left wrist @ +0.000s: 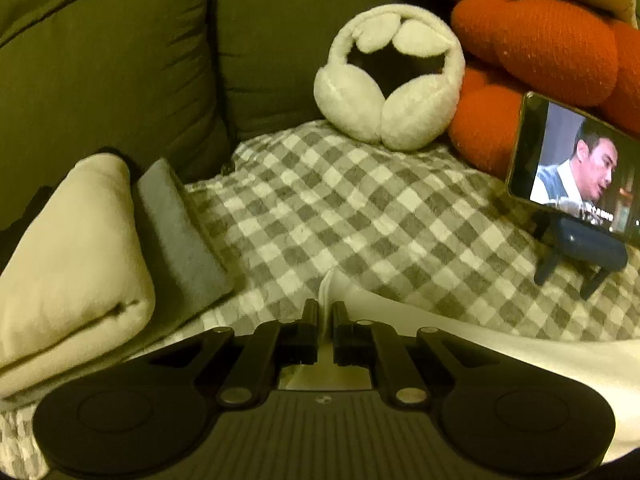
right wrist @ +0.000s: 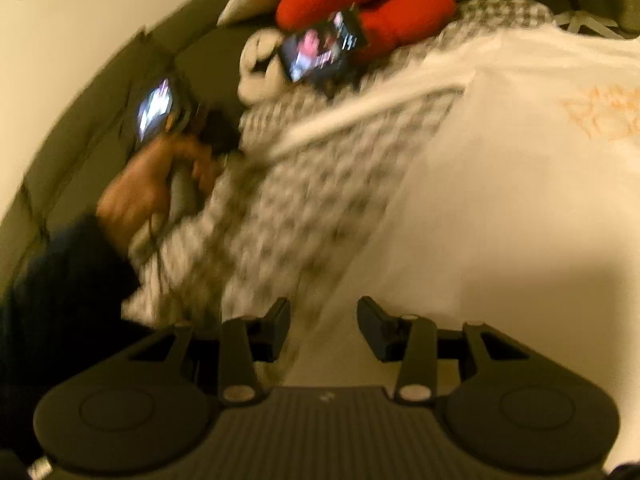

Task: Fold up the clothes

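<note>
The left gripper (left wrist: 325,322) has its jaws closed on a raised fold of the white T-shirt (left wrist: 500,354), pinching the fabric between both fingers. The right gripper (right wrist: 323,322) has its jaws apart with nothing between them, positioned over the edge of the same T-shirt (right wrist: 500,200), which lies spread on the grey-and-white checked blanket (left wrist: 340,208).

Writing: the T-shirt carries an orange print (right wrist: 604,114) near the right edge of the right wrist view; it is too blurred to read. A phone (left wrist: 576,168) on a dark stand (left wrist: 580,252) plays a video with subtitles too small to read.

Surface: the checked blanket covers a dark olive sofa (left wrist: 120,60) with cushioned backrests. At the left, a folded cream garment (left wrist: 68,252) lies touching a folded grey garment (left wrist: 176,232). White fluffy earmuffs (left wrist: 390,76) sit at the back of the blanket, beside an orange knitted cushion (left wrist: 540,48). In the right wrist view, a person's hand (right wrist: 148,184) in a dark sleeve (right wrist: 64,280) holds the left device. A pale wall (right wrist: 80,20) stands behind the sofa.
</note>
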The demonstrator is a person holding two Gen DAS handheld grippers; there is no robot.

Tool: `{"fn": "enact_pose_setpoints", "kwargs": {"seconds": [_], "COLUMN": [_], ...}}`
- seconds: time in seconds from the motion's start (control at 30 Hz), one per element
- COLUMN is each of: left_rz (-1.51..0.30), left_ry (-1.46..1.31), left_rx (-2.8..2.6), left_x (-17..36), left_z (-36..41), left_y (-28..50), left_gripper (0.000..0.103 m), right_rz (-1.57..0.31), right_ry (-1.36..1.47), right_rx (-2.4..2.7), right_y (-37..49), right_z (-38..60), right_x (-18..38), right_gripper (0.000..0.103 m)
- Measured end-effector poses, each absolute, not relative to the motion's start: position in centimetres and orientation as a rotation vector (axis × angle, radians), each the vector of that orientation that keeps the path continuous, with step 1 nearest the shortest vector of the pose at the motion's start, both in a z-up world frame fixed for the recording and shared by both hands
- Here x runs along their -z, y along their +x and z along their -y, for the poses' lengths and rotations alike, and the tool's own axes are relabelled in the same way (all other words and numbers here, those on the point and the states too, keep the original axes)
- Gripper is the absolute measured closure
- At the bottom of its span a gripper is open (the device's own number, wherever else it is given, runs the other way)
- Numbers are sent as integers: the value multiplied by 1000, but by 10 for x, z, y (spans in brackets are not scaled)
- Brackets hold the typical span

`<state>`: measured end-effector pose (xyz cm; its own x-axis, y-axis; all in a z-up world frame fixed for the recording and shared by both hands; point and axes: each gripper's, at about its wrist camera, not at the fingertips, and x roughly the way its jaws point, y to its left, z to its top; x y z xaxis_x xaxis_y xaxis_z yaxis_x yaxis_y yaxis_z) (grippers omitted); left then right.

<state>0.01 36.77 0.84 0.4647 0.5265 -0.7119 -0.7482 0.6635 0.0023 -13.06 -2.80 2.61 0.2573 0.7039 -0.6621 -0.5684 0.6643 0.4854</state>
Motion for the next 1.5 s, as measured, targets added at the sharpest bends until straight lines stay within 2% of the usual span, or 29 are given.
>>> {"fn": "enact_pose_setpoints", "kwargs": {"seconds": [0.23,0.33,0.43,0.57,0.9,1.07,1.2,1.5], "left_rz": [-734,-748,-769,-792,-677,-650,-652,-772], "left_ry": [-304,-258,-222,-163,-260,-258,-152,-44], "left_rx": [-812,-792,-789,-793,-854,-616,-341,69], "left_x": [-6,-1,4,9,-37,-58,-68,-53], "left_z": [-376,-369,-367,-361,-354,-303,-223,-98], "left_y": [7,10,11,10,-26,-29,-24,-37], "left_gripper": [96,95,90,84,78,74,74,74], "right_rz": [-1011,-960,-917,-960,-813,-840,-852,-883], "right_ry": [98,93,113,105,140,134,186,269], "right_rx": [-923,-901,-886,-845,-672,-439,-289,-100], "right_y": [-173,-177,-175,-169,-150,-129,-118,-149], "right_z": [30,33,39,37,84,133,179,252], "right_x": [-27,-36,-46,-32,-62,-51,-47,-41], "right_gripper": [63,63,62,61,61,60,60,60]}}
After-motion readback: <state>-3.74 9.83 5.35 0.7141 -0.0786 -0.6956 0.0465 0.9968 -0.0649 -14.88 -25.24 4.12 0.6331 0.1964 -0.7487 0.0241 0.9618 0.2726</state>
